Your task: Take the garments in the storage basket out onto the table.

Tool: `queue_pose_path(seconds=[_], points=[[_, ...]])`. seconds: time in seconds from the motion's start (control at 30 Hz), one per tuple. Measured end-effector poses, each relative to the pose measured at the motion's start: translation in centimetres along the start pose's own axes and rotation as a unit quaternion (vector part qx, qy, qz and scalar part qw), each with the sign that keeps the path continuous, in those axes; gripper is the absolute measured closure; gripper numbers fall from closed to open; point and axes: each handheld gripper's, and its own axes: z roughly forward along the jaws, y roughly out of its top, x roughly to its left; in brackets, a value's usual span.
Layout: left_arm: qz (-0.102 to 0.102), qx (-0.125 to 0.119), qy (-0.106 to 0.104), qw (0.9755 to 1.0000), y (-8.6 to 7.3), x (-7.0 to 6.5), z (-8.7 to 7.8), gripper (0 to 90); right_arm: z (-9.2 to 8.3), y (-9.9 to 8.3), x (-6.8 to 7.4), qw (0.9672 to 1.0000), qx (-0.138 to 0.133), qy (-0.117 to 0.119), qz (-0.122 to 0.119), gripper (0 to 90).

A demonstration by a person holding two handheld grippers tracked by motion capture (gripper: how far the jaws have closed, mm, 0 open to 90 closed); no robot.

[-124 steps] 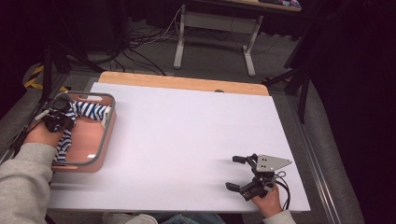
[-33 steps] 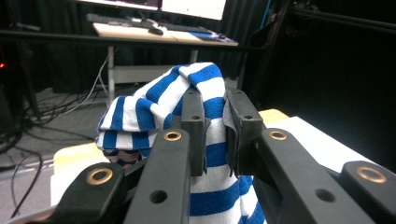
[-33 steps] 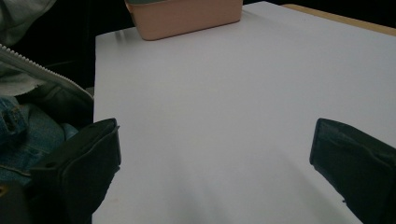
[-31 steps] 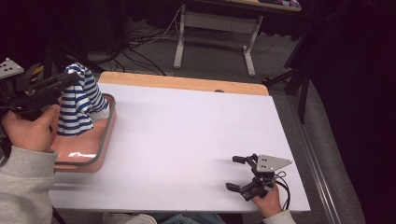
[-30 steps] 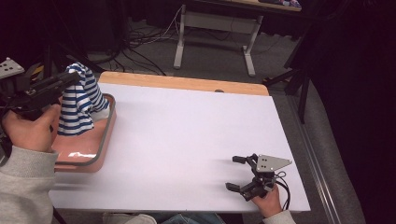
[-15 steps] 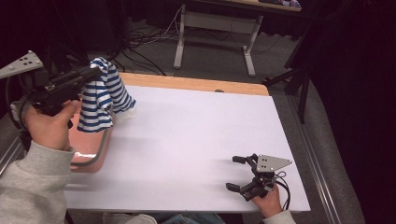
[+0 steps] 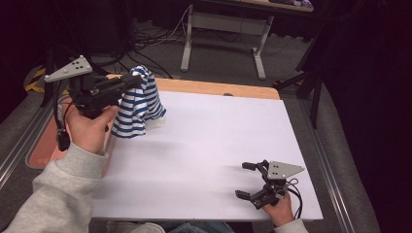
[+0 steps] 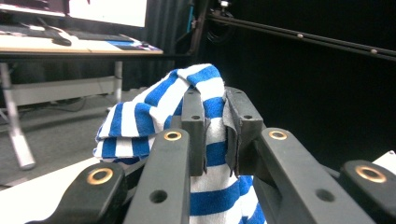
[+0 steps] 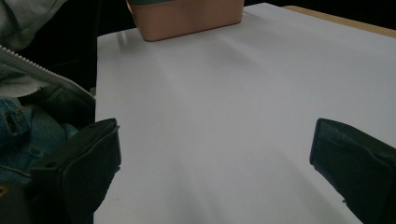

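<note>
Now the left gripper [image 8: 215, 135] is pinching the striped cloth [image 8: 187, 112] between its two black jaws, which are pressing in on a fold near the cloth's top; in the left gripper view the blue and white bands are spilling out above and to the left of the jaws and hanging below them. In the high view the left gripper [image 7: 127, 82] is sitting in the upper left of the frame, and the striped cloth [image 7: 138, 104] is dangling from it, its lower edge drooping just over the left edge of the white table [image 7: 218, 141] (whether it is brushing the surface is hard to tell).

What is changing: four seconds ago the cloth was lying in the pink tray [image 7: 41, 155] at the left edge of the frame; since then it is being lifted clear and carried rightward, out over the table. That suggests the pick-up is done and the work is moving on to setting the cloth down on the table.

The right gripper [image 7: 253, 180] is resting in the lower right of the high view, jaws spread wide and grasping nothing, in the same spot as before. In the right gripper view its jaws are standing well apart at the bottom corners, bare table between them and the pink tray [image 9: 187, 18] at the top edge.
</note>
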Motion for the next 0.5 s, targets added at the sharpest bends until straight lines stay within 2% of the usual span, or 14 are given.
queue_pose_path(seconds=[0.1,0.23,0.5], points=[[-0.009,0.006,-0.015,0.9998,-0.5,0.0,1.7,79.5,-0.1,0.0,0.0,1.0,-0.001,0.0,0.0,2.4],[-0.01,0.011,-0.031,0.9994,-0.9,0.0,3.6,79.5,-0.1,0.0,0.0,1.0,-0.002,0.002,0.001,2.4],[-0.025,0.023,-0.044,0.9984,-2.0,0.1,6.8,79.5,-0.1,0.0,0.0,1.0,-0.004,0.004,0.0,2.4]])
